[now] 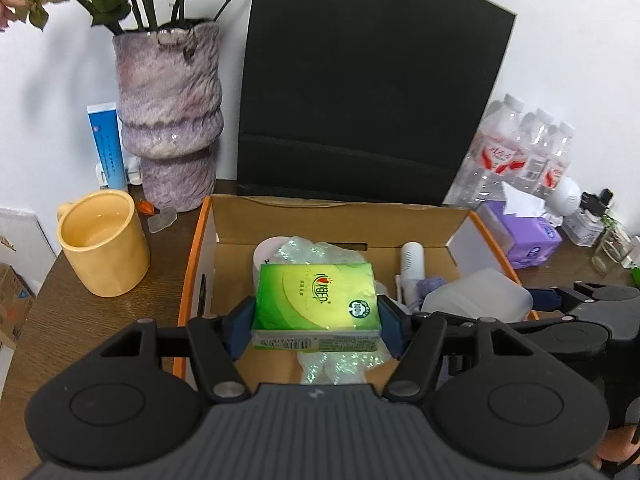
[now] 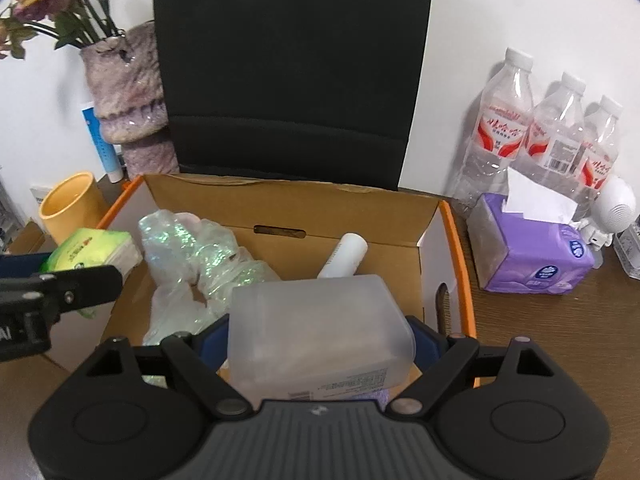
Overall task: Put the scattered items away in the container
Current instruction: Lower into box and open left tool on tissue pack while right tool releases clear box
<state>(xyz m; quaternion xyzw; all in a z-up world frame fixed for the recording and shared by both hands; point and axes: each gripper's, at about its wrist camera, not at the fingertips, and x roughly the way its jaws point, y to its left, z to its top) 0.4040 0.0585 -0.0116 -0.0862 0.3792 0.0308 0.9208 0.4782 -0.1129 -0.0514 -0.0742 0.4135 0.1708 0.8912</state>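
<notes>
Left tool point(image 1: 316, 322): closed on a green tissue pack point(image 1: 316, 300), its blue pads pressing the pack's two short sides. The pack is held level above the open cardboard box point(image 1: 332, 216), over the box's left half. In the right wrist view the same pack point(image 2: 90, 250) appears at the box's left edge, clamped by the left tool point(image 2: 60, 280).

Right tool point(image 2: 320, 340): closed on a frosted translucent plastic container point(image 2: 316, 328), gripped at both sides and held over the near right part of the box point(image 2: 288, 196); a printed label shows on its lower face. From the left wrist view the container point(image 1: 476, 292) sits at the box's right side.

Box contents: crumpled iridescent plastic wrap point(image 2: 200, 256) across the left and centre; a white cylindrical bottle point(image 2: 346, 256) lying tilted toward the back wall; a white round lid-like item point(image 1: 266, 256), partly hidden beneath the wrap.

Surroundings on the wooden bench point(image 1: 80, 320): yellow mug point(image 1: 102, 244) left of the box; purple vase point(image 1: 170, 120) with dried flowers behind it; blue-and-white tube point(image 1: 106, 144) against the wall; black bag point(image 1: 368, 92) behind the box; purple tissue box point(image 2: 528, 248) and water bottles point(image 2: 552, 132) to the right.
</notes>
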